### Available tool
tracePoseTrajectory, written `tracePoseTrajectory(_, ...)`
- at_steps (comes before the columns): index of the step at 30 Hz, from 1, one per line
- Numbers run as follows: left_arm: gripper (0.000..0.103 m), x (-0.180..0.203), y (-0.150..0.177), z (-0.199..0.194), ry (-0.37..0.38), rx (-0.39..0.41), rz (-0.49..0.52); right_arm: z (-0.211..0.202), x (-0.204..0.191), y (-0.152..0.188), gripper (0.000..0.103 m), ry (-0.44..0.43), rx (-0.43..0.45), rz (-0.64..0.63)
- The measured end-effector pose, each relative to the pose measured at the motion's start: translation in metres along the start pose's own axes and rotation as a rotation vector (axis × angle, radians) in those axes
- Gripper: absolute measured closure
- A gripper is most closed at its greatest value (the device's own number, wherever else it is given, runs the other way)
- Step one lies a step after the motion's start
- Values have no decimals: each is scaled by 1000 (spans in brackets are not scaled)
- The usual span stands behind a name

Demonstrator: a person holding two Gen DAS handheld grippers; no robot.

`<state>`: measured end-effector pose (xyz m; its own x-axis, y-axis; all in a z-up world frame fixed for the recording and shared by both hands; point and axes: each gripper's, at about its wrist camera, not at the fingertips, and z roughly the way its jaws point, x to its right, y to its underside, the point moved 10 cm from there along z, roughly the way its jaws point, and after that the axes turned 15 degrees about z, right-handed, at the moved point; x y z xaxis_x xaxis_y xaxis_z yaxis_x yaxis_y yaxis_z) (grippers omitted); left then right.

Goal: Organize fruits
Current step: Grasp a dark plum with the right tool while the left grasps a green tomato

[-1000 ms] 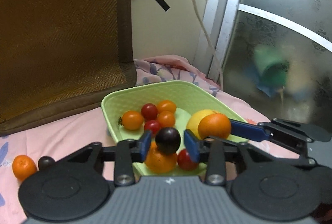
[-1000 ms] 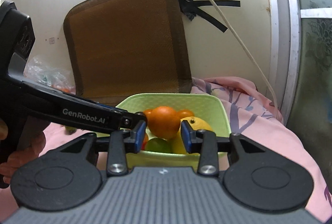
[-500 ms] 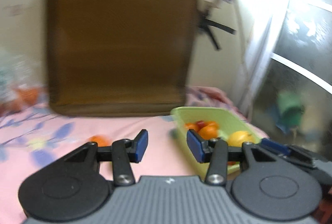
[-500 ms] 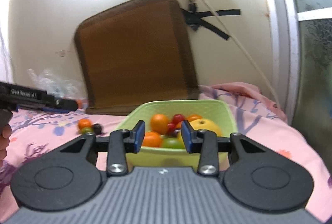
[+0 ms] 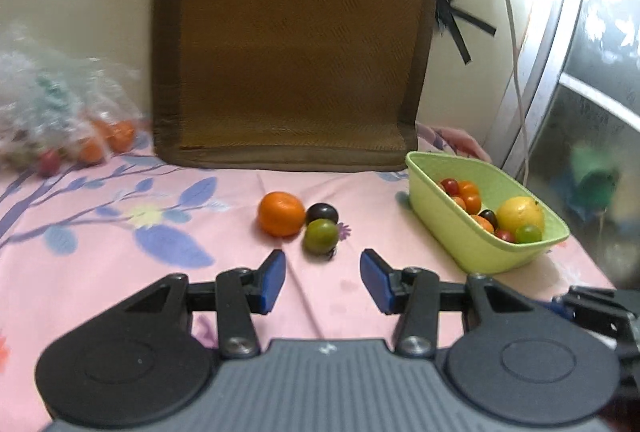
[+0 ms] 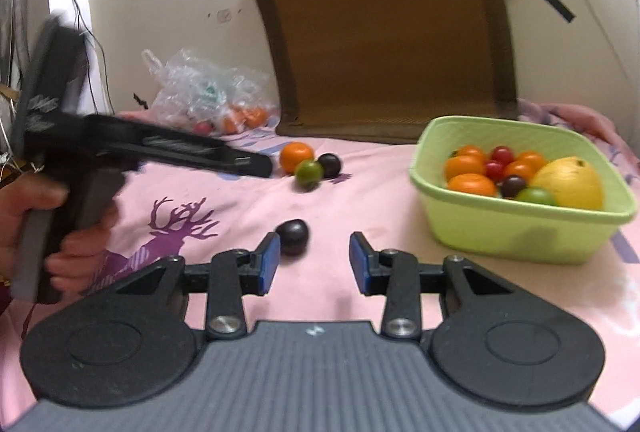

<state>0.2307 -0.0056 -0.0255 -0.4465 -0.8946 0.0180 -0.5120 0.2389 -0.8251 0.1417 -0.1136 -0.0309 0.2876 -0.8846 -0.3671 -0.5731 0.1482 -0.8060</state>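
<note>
- Left gripper (image 5: 323,278): hanging w/ jaws spread wide, holding nothing, blue pads facing each other over the pink sheet (image 5: 100,272).
- Just ahead of its tips, lying on the sheet: green tomato (image 5: 320,236), nearest; touching it from behind, a dark plum (image 5: 322,212); an orange (image 5: 281,213) sitting beside both, to the left.
- Right gripper (image 6: 314,262): also spread, gripping nothing; dark round fruit (image 6: 293,237) resting on the sheet just past the left pad, at or nearly at its tip — contact hard to tell.
- Seen from right wrist cam: left gripper's body reaching in from the left edge, a hand (image 6: 60,228) wrapping its handle; nose pointing toward the orange/green/plum trio further back, stopping just short of it.
- Green basket (image 6: 516,228) sitting to the right of both grippers, well apart from the loose trio, on the sheet.
- Lying inside it: a lemon (image 6: 570,183) at the right side, a green fruit (image 6: 536,196) just beside it, oranges (image 6: 472,184) at the left, red cherry tomatoes (image 6: 501,155) toward the middle/back, one dark plum-like fruit among them.
- Further back: brown mat (image 5: 292,39) leaning upright vs. the wall, bottom edge resting on the sheet, behind the loose fruit.
- Far left by the wall: clear plastic bag (image 6: 200,91) w/ orange & red fruit showing through, blurred.
- Top right: white cord (image 5: 516,51) hanging down the wall, black tape strips beside it.
</note>
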Motion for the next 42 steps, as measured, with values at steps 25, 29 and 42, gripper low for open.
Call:
tracePoseTrajectory(25, 77, 49, 24, -9, 40, -19, 117, -13, 11, 19, 78, 64, -20, 46)
tracePoseTrajectory(29, 77, 92, 49, -36, 120, -29, 180, -45, 24, 32, 77, 96, 5, 75)
tracePoseTrajectory(42, 58, 156, 84, -73, 164, 12, 224, -97, 31, 71, 75, 150, 51, 98)
